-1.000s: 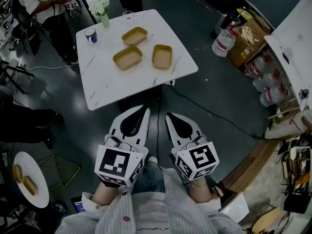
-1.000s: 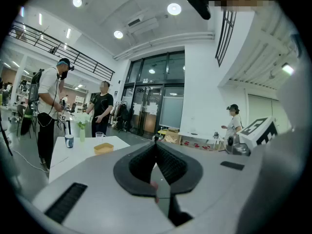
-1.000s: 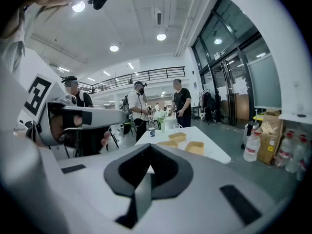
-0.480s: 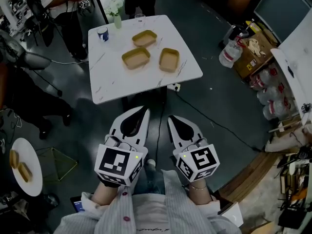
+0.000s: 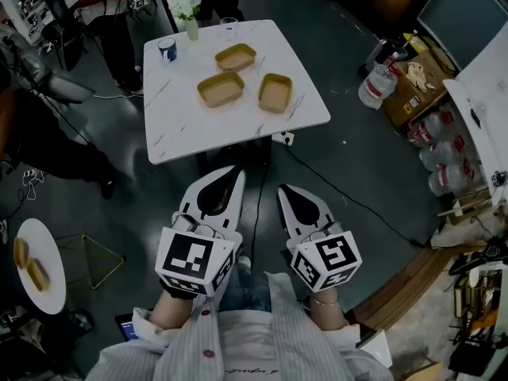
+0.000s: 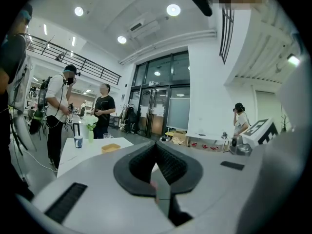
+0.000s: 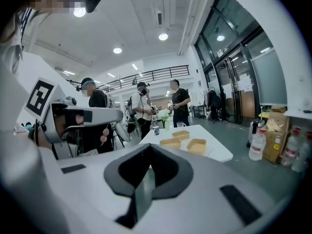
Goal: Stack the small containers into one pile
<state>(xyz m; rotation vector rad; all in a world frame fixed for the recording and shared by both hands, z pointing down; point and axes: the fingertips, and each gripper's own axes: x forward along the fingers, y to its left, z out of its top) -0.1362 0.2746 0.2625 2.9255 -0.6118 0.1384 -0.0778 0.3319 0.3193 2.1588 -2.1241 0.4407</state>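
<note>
The left tongs and right tongs are hanging side by side, both pinched together and holding nothing. Three trays are lying apart on the table, well ahead of both tongs.

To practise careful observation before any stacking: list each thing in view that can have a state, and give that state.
Far container: upright, empty, unstacked.
Left container: upright, empty, unstacked.
Right container: upright, empty, unstacked.
Mug: upright.
Glass: upright.
Vase: upright, holding flowers.
Left gripper: shut, empty.
Right gripper: shut, empty.
</note>
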